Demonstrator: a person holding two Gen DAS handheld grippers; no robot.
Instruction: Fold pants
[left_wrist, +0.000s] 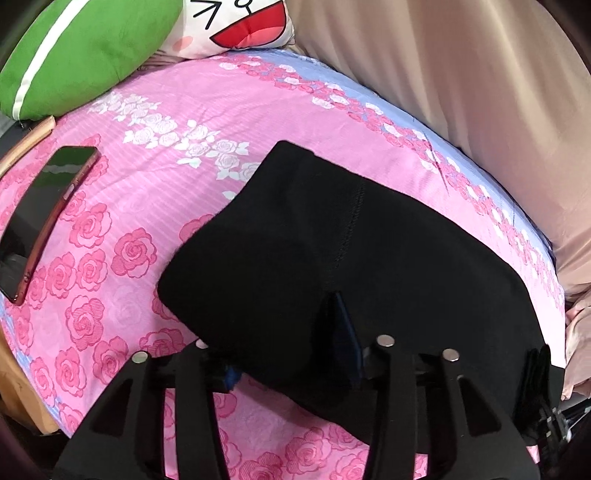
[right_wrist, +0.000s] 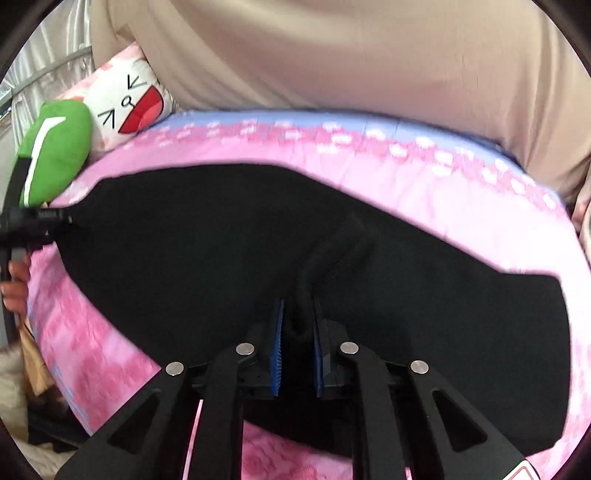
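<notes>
Pink floral bedsheet (right_wrist: 122, 354) | black pants (right_wrist: 221, 236) | right hand-held gripper (right_wrist: 298, 332) pinching fold

Black pants (left_wrist: 388, 258) are lying on a pink rose-patterned sheet (left_wrist: 155, 110) edged in blue; a green white-striped cushion (left_wrist: 85, 51) is sitting beside beige curtains (left_wrist: 461, 74).

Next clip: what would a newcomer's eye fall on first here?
The black pants sprawl across the middle of a bright pink rose-print bedsheet. The right gripper pinches a ridge of their fabric. Behind, at the bed's head, lie a green pillow and a cartoon-face cushion; a phone lies at left.
</notes>
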